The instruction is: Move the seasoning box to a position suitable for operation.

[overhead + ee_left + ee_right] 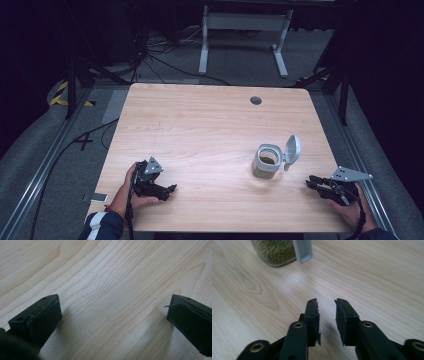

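A clear jar [265,164] of small green beans stands on the wooden table [200,125], right of the middle. Its grey flip lid [292,150] is swung open and stands up on the jar's right side. My right gripper [311,182] lies near the table's right front corner, to the right of the jar and pointing toward it. In the right gripper view its jaws [326,302] are a narrow gap apart with nothing between them, and the jar [277,251] and lid [302,250] are ahead at the top. My left gripper [171,189] rests at the front left, open wide [113,312] over bare wood.
A dark round cable hole [256,100] sits in the table near its far edge. A small flat device [98,197] lies on the floor by the table's left front corner. Cables [150,60] and a white frame [243,40] are on the floor beyond the table.
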Demonstrator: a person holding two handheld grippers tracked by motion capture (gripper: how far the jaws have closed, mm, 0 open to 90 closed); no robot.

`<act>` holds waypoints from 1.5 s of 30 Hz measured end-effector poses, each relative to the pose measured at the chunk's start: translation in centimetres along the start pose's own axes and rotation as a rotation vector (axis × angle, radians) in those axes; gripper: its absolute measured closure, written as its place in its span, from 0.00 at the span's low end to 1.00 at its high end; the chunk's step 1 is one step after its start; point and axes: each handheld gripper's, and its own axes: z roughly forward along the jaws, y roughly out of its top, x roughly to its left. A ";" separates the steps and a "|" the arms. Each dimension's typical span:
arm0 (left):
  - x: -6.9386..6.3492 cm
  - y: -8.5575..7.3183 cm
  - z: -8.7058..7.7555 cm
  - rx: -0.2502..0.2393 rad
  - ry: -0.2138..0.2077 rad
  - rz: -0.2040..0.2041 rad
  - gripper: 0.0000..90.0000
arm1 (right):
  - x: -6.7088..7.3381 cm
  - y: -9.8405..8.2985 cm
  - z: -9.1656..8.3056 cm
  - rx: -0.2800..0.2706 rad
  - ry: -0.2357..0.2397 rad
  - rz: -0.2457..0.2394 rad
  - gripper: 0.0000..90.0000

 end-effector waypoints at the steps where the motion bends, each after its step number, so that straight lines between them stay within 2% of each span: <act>1: 0.0 0.0 0.0 0.001 -0.001 0.000 0.00 | 0.0 0.1 -0.1 0.001 -0.007 0.002 0.86; 8: 0.0 0.0 0.0 0.000 -0.003 0.001 0.00 | -0.3 1.6 -1.0 -0.052 -0.027 -0.007 0.99; 12: 0.0 0.0 0.0 0.000 -0.002 0.001 0.00 | -0.3 2.5 -1.6 -0.079 -0.032 -0.015 1.00; 22: 0.0 0.0 0.0 0.000 -0.003 0.000 0.00 | 0.0 6.2 -2.4 -0.138 -0.040 -0.077 1.00; 27: 0.0 0.0 0.0 0.000 -0.003 0.001 0.00 | 0.5 8.5 -2.2 -0.169 -0.034 -0.106 1.00; 35: 0.0 0.0 0.0 0.000 -0.002 0.001 0.00 | 1.8 11.6 -1.2 -0.182 -0.031 -0.149 1.00; 45: 0.0 0.0 0.0 0.000 -0.003 0.001 0.00 | 2.0 12.0 -0.7 -0.174 -0.028 -0.151 1.00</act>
